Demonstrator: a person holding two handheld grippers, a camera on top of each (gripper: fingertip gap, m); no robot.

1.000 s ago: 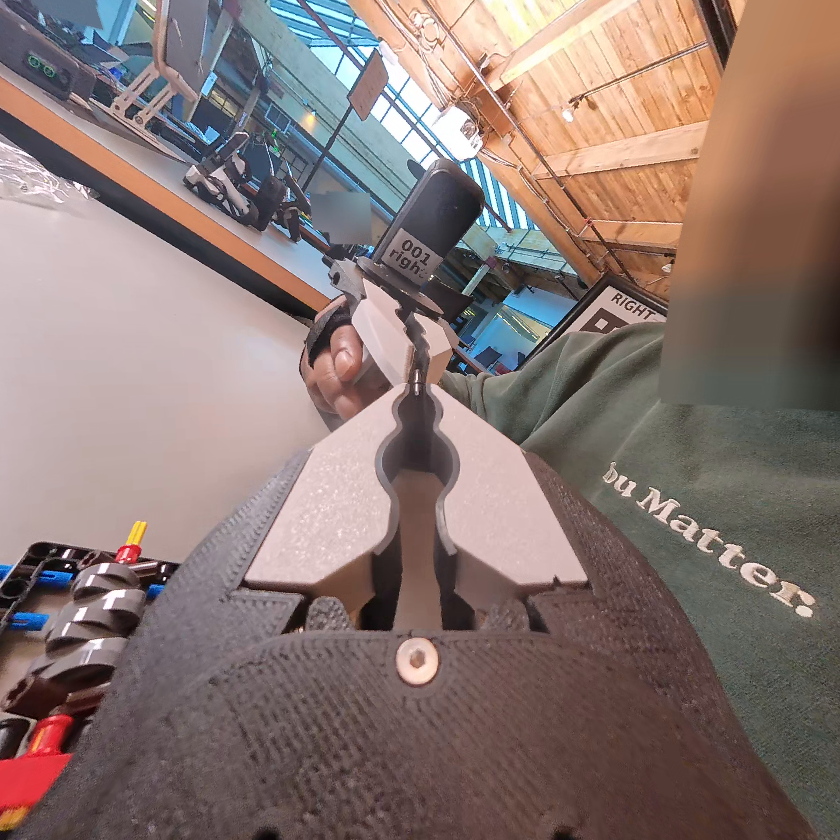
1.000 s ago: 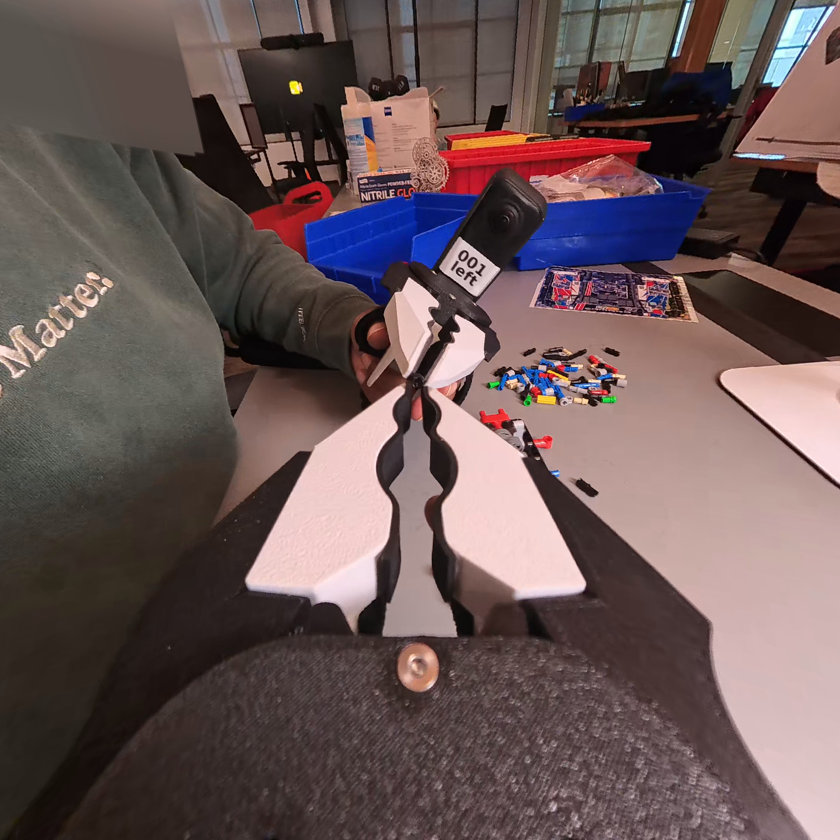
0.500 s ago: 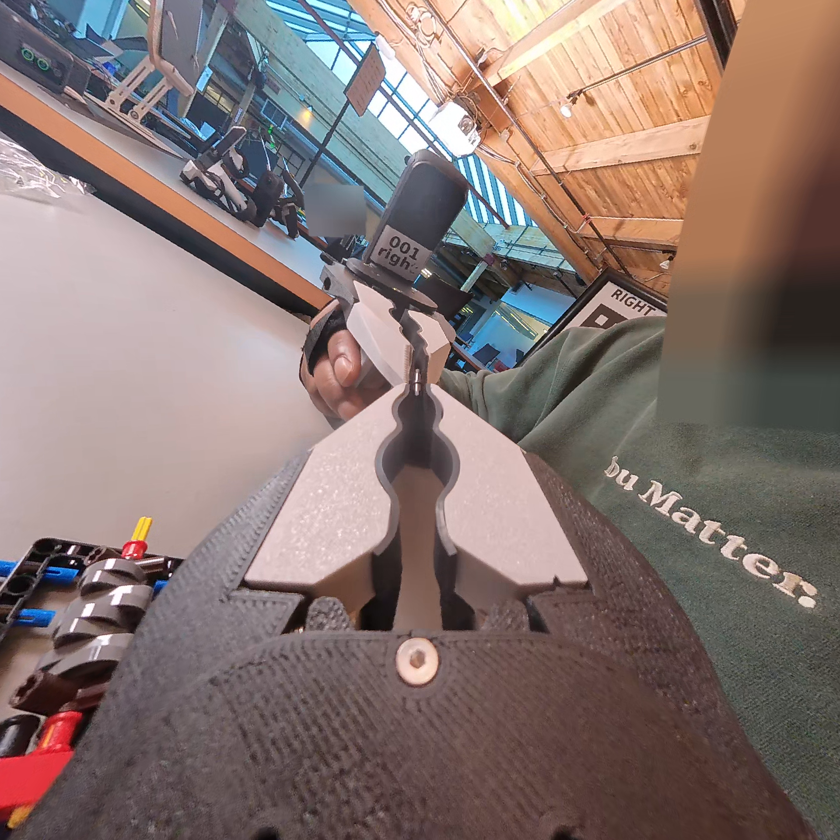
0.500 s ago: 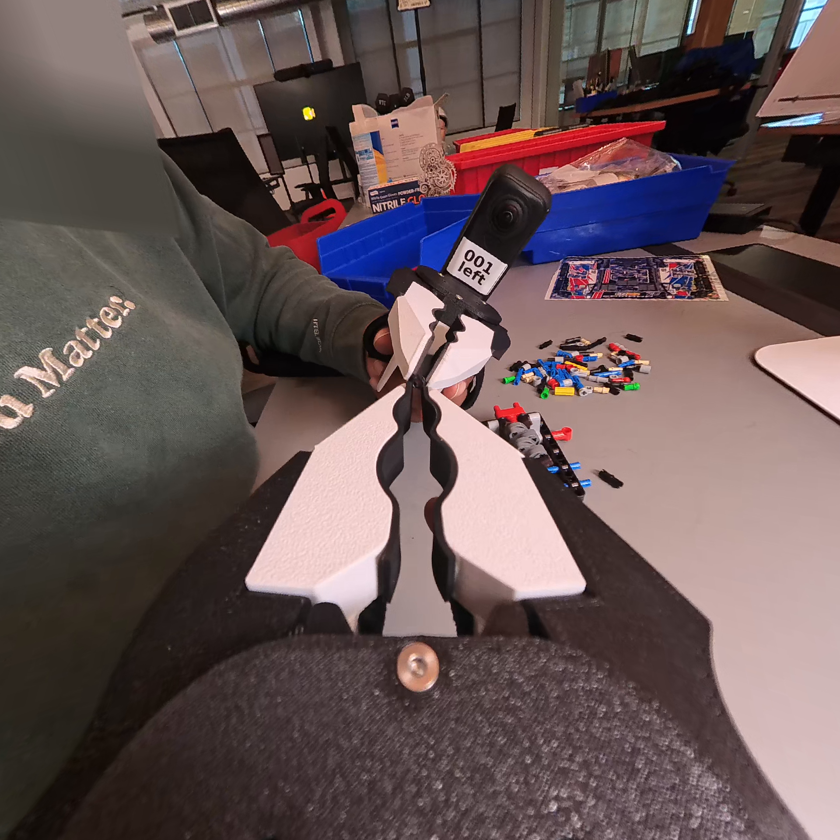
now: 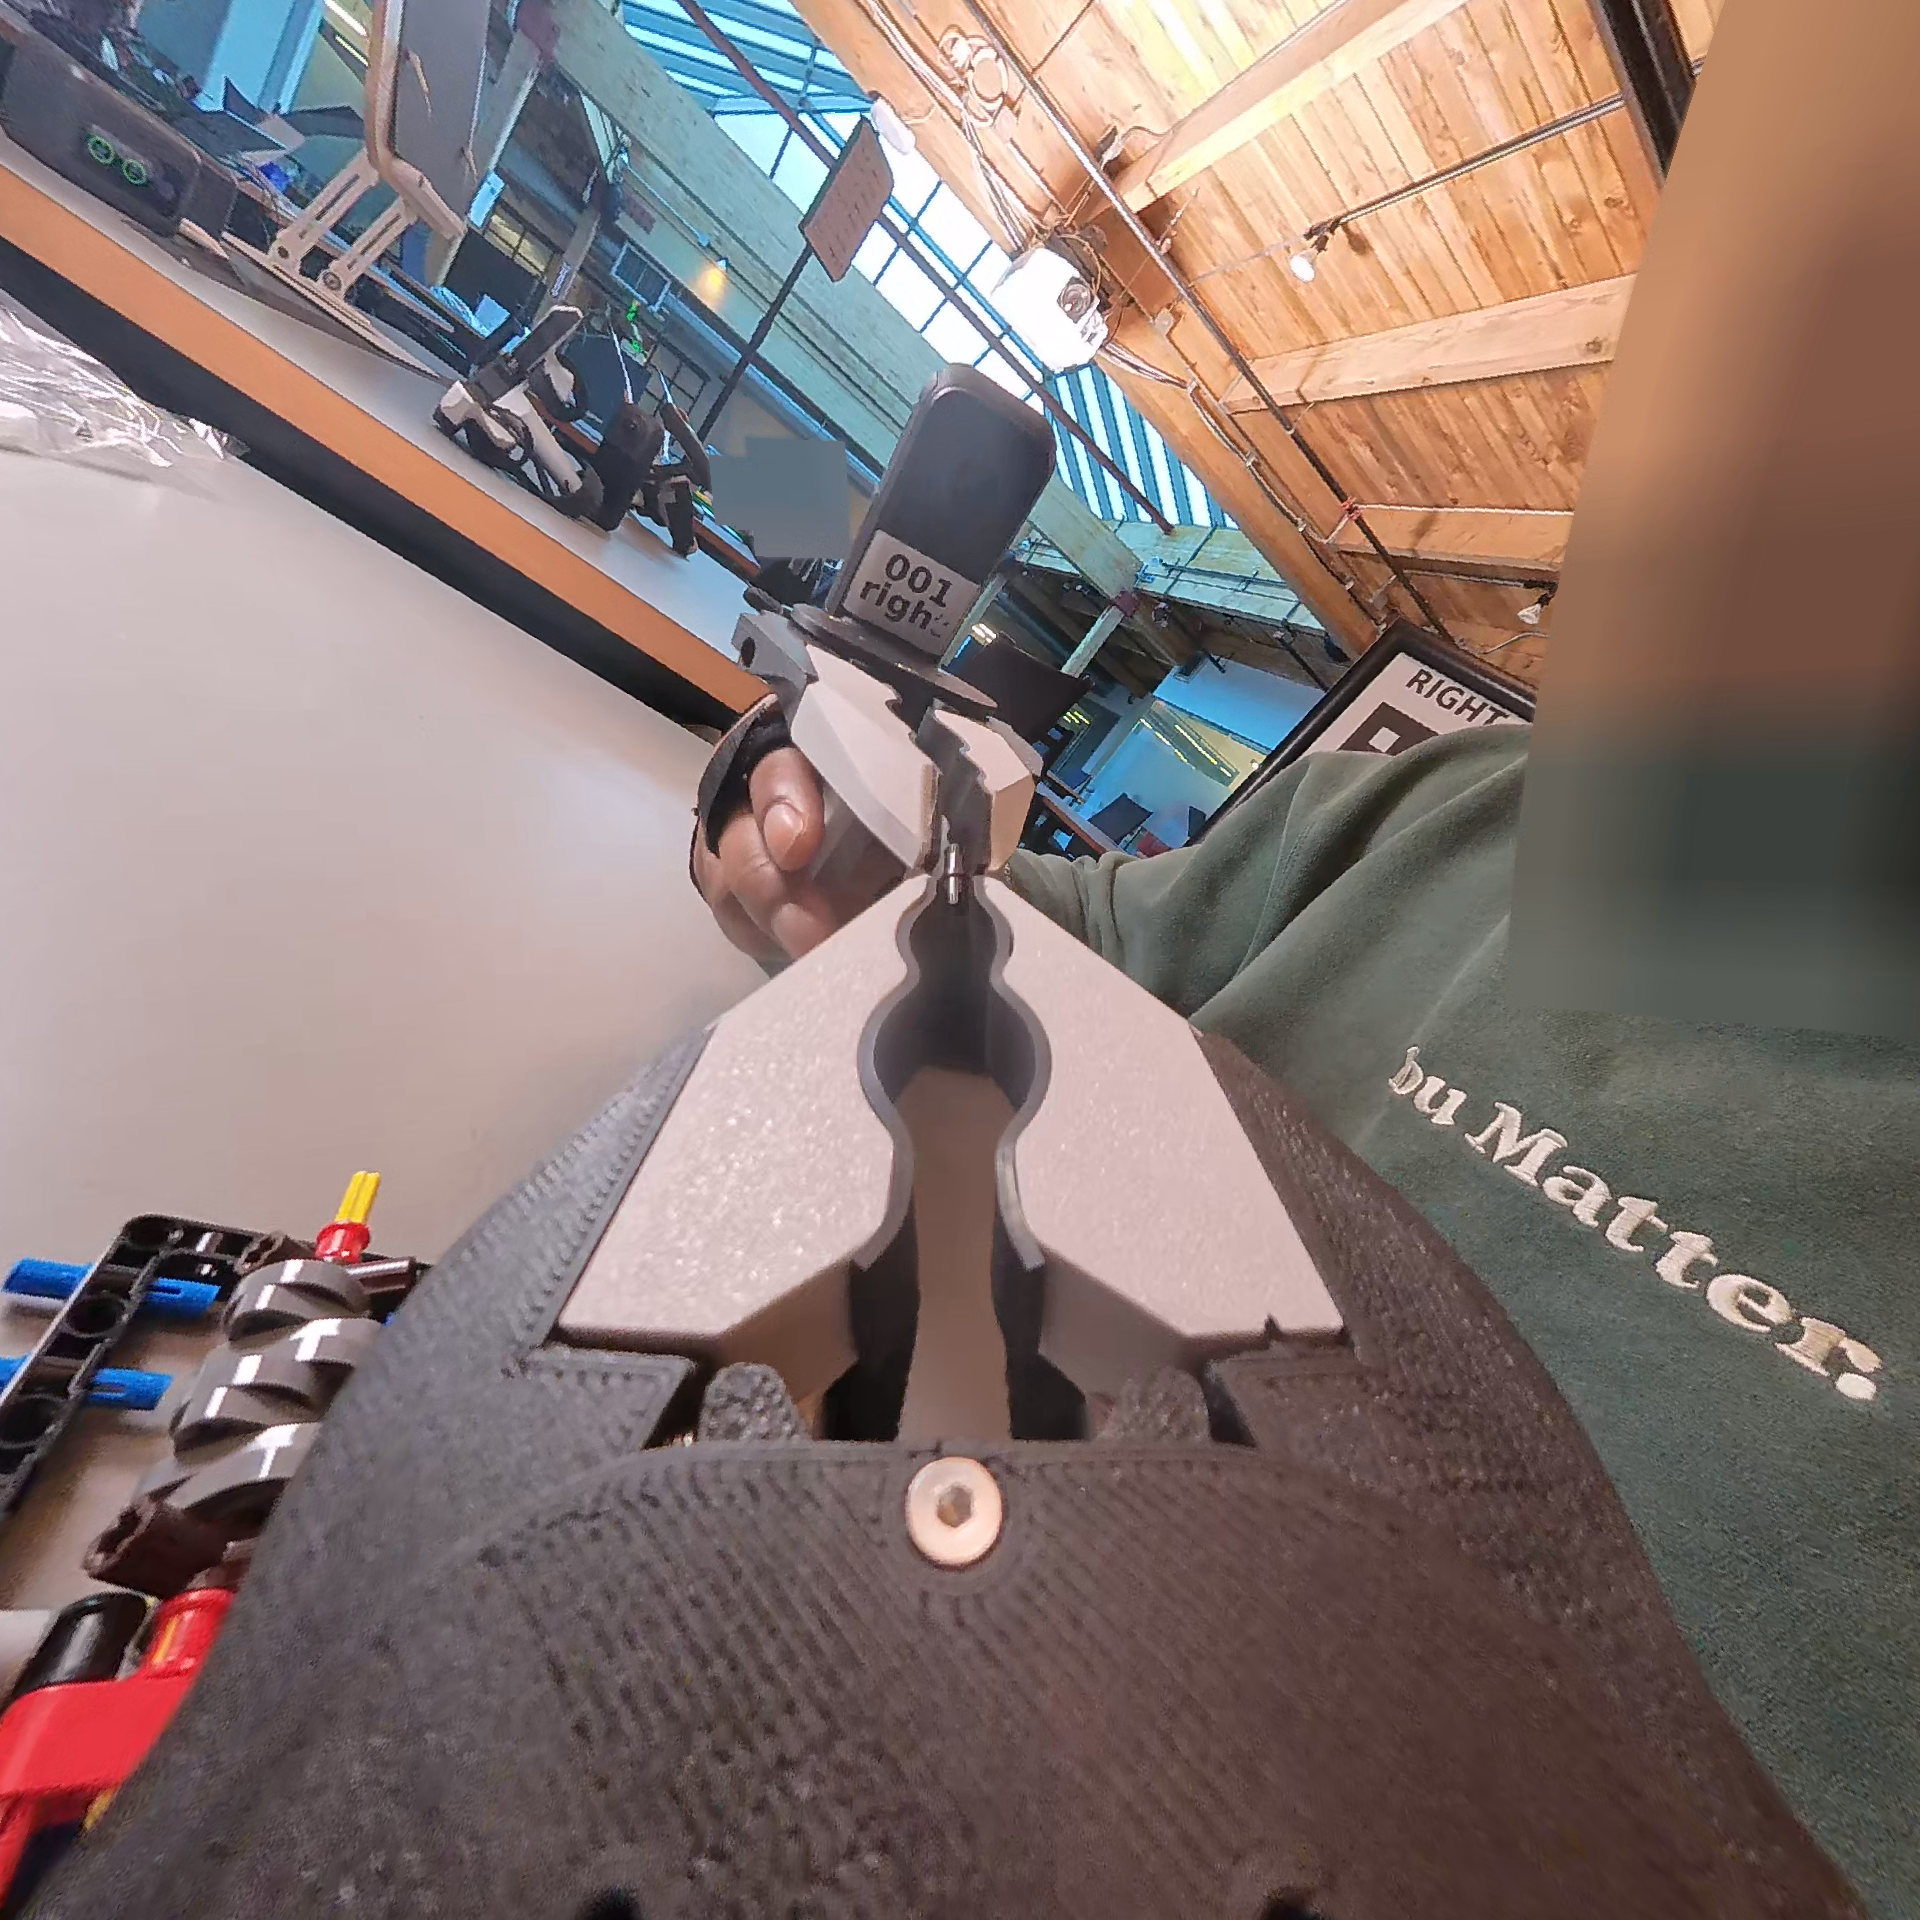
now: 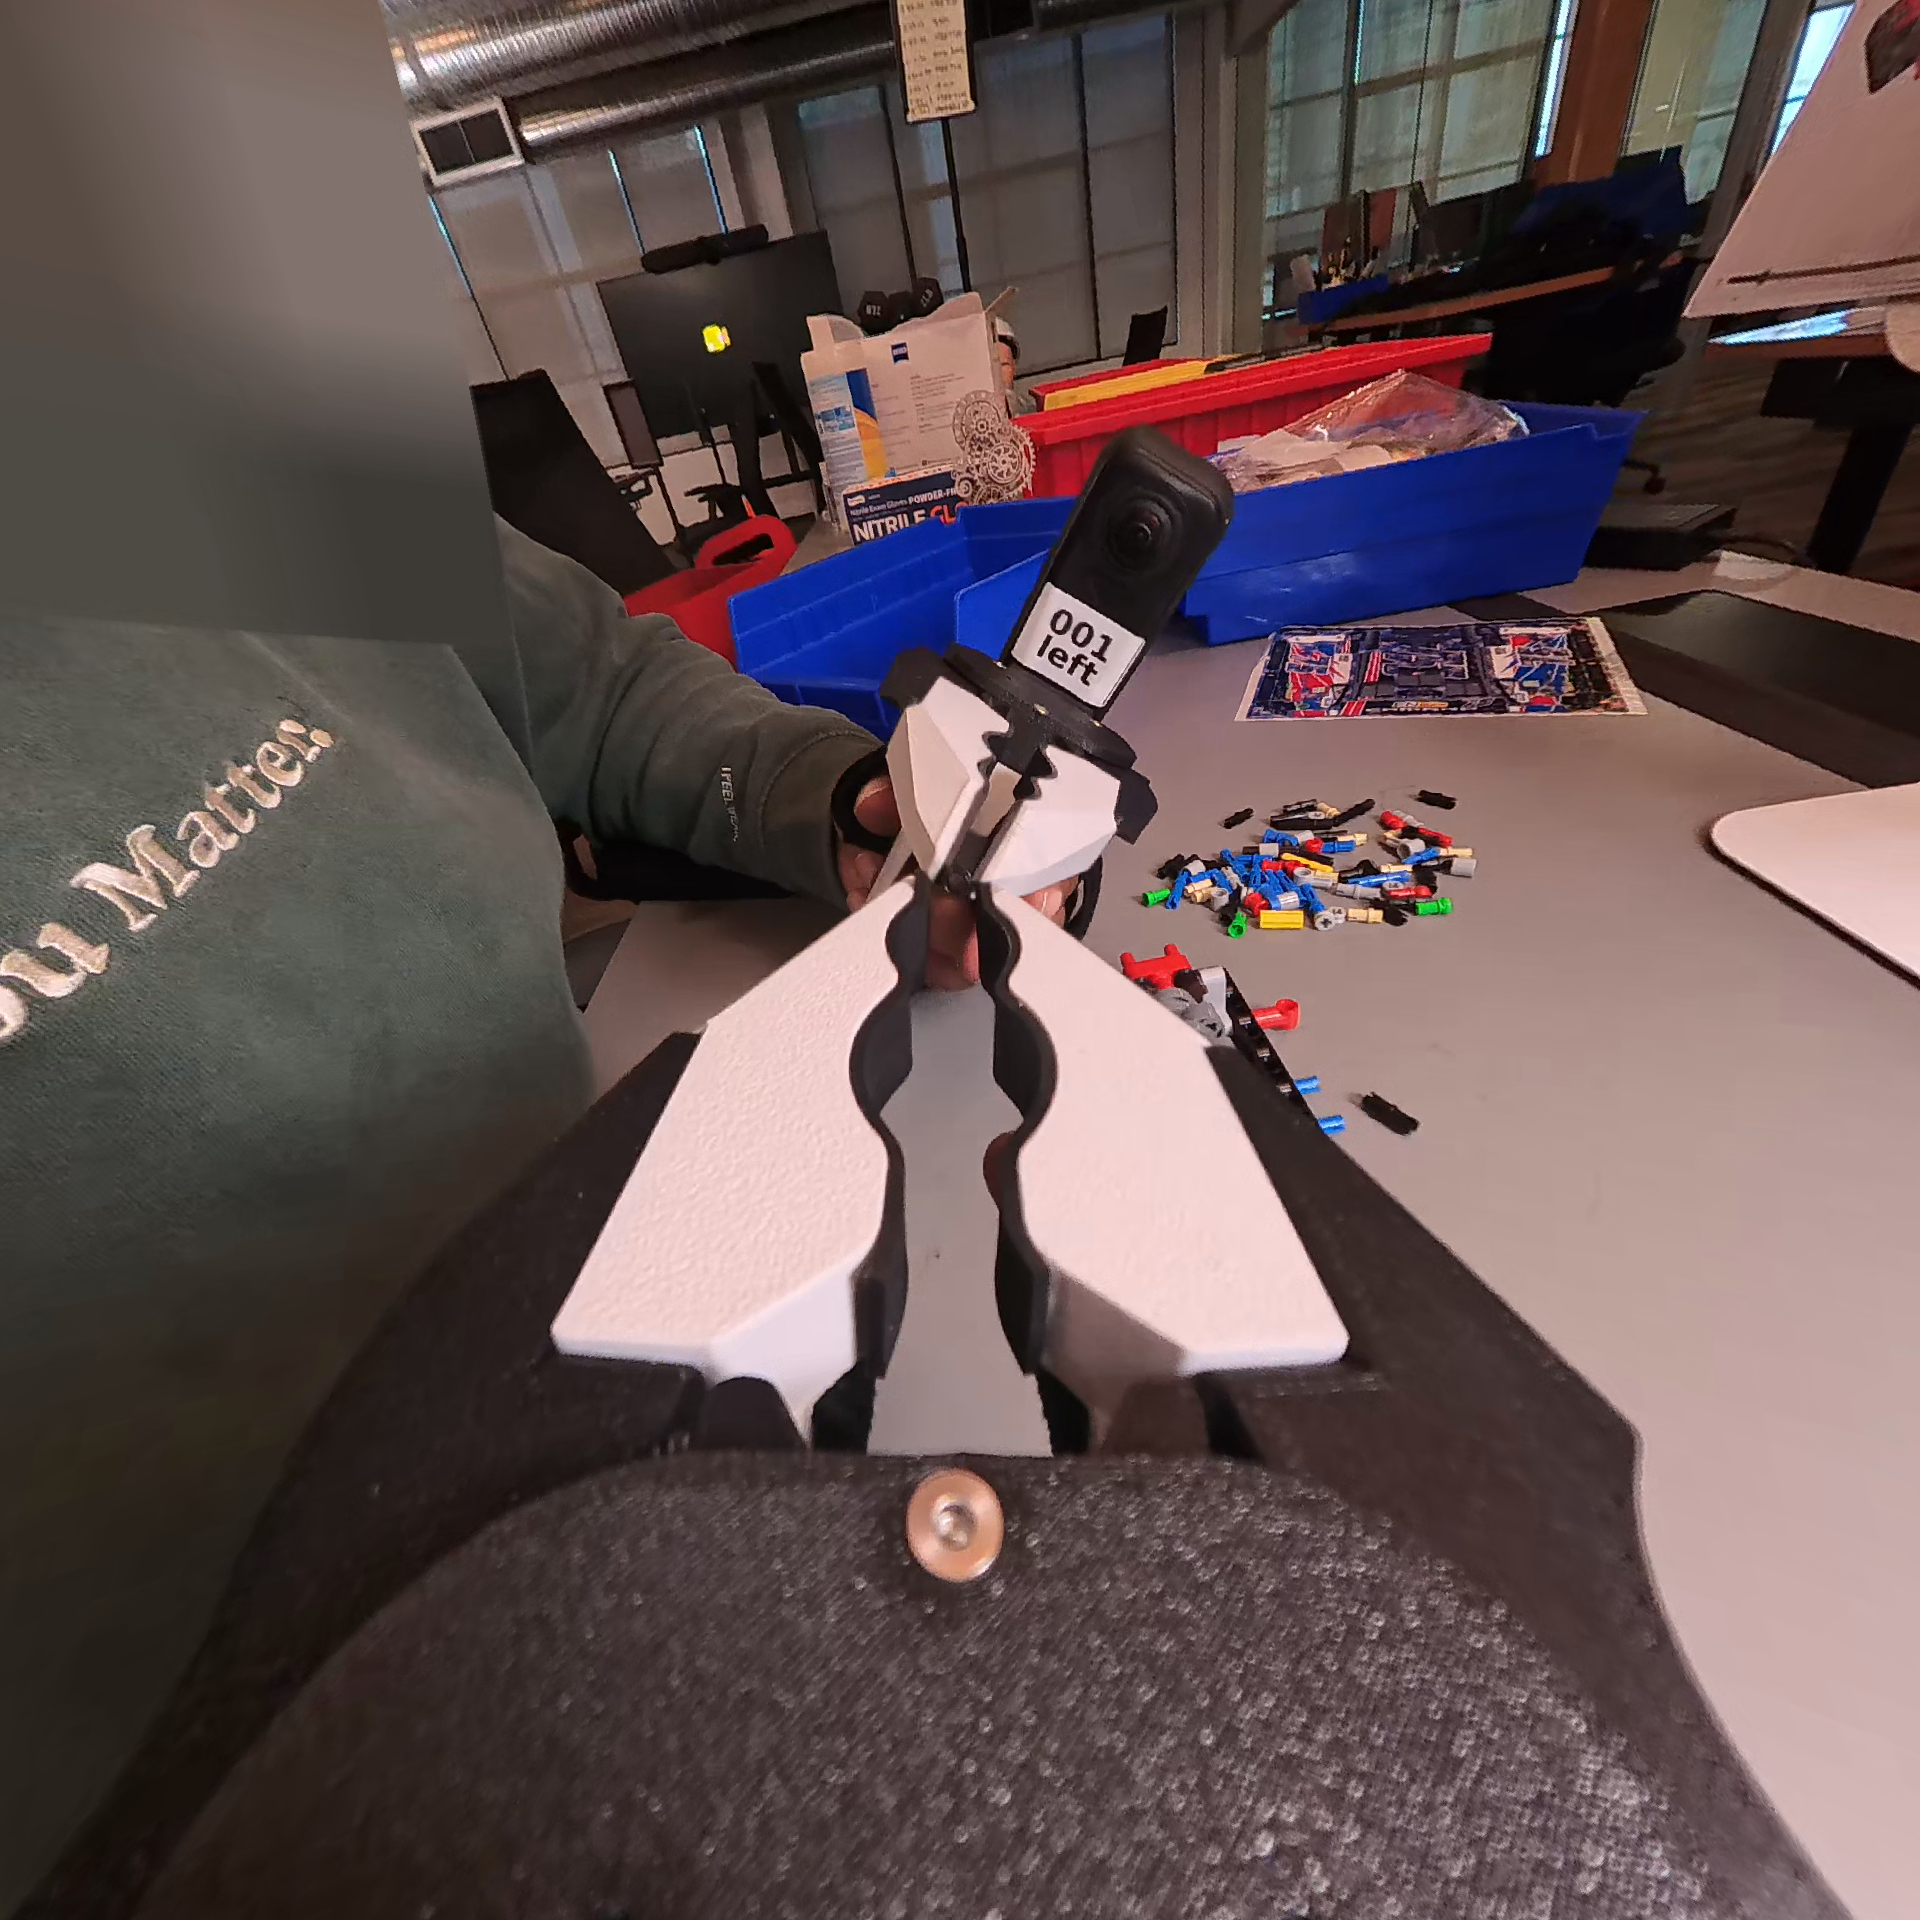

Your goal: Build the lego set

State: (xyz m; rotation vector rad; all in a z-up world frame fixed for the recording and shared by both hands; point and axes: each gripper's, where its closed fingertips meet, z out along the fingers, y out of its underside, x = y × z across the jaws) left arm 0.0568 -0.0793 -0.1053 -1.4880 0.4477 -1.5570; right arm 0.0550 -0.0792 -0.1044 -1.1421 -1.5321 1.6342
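My left gripper [image 5: 951,902] and my right gripper [image 6: 943,902] are held in the air, tip to tip, in front of a person in a green sweatshirt. A small black pin [image 5: 951,868] sits where the two sets of tips meet. Both pairs of jaws are closed at the tips on it. The right gripper [image 5: 948,844] shows beyond the left one, and the left gripper [image 6: 961,881] beyond the right one. The part-built black, grey and red lego assembly [image 5: 239,1382] lies on the grey table below; it also shows in the right wrist view [image 6: 1236,1023].
A pile of loose small coloured pieces [image 6: 1320,883] lies on the table, with a lone black pin [image 6: 1389,1114] nearer. Behind are a printed instruction sheet [image 6: 1444,670], blue bins [image 6: 1403,530] and a red bin [image 6: 1247,400]. A white board [image 6: 1829,883] lies at right.
Both grippers stay tip to tip on the pin. The right wrist view has swung left and tilted, so the loose pieces and assembly sit farther right in it. The left view has barely shifted.
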